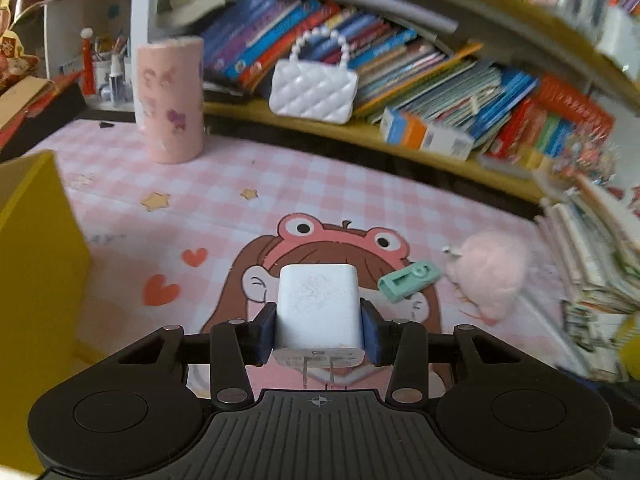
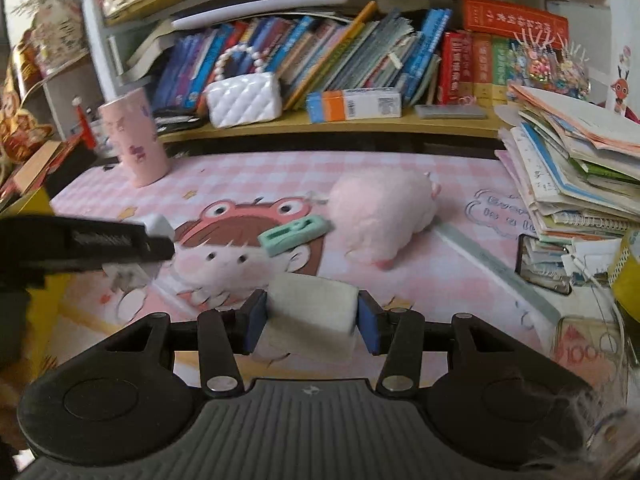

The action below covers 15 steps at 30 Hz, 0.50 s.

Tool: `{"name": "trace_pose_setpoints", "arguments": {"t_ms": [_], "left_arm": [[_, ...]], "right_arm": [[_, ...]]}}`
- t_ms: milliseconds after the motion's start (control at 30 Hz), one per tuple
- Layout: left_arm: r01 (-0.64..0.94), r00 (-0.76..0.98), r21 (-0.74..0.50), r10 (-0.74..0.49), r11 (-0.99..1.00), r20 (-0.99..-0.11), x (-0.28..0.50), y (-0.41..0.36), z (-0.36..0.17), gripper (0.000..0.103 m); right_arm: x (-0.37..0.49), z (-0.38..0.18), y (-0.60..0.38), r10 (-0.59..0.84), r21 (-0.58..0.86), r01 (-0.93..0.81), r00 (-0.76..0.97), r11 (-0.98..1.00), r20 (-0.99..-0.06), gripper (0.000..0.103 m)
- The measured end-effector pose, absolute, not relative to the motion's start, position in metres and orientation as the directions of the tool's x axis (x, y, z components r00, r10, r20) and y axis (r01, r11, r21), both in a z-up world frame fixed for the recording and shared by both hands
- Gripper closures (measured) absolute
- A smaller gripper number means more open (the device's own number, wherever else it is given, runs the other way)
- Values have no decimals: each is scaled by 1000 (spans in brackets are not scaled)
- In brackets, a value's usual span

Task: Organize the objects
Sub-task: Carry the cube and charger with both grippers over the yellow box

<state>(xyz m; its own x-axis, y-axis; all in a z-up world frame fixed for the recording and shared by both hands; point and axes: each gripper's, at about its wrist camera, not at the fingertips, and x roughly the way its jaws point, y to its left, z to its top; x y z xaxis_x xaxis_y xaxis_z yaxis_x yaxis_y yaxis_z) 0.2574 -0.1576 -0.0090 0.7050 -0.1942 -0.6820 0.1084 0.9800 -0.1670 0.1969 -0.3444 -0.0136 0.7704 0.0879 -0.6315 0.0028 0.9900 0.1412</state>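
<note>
On the pink checked desk mat [image 1: 320, 184], printed with a cartoon girl in a frog hat, the left gripper [image 1: 319, 330] is clamping a white charger plug [image 1: 318, 308] between its blue pads, prongs pointing back toward the camera; the small grey print on the plug's prong face is too fine to read. In the right wrist view, the right gripper [image 2: 311, 320] is squeezing a pale white sponge-like block [image 2: 310, 316] from both sides above the mat. A mint-green flat case [image 2: 294, 234] is lying on the cartoon face, just beside a pink plush toy [image 2: 382, 216]. A pink cup [image 1: 170, 100] with cartoon stickers is standing upright near the shelf, where a white quilted purse [image 1: 312, 88] with a bead handle is sitting before leaning books. A red book carries Chinese lettering, unreadable here. A yellow box [image 1: 36, 248] is standing at the left edge.
</note>
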Motion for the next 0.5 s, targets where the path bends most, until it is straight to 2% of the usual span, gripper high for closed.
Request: {"name": "trace_pose_setpoints", "arguments": {"t_ms": [267, 500], "left_arm": [[136, 716, -212, -244, 968, -654, 170, -111, 18, 62], [96, 728, -210, -212, 973, -652, 115, -56, 20, 62]], "right_arm": [[143, -2, -290, 139, 135, -65, 739, 989, -659, 58], [106, 1, -235, 182, 120, -137, 716, 983, -674, 58]]}}
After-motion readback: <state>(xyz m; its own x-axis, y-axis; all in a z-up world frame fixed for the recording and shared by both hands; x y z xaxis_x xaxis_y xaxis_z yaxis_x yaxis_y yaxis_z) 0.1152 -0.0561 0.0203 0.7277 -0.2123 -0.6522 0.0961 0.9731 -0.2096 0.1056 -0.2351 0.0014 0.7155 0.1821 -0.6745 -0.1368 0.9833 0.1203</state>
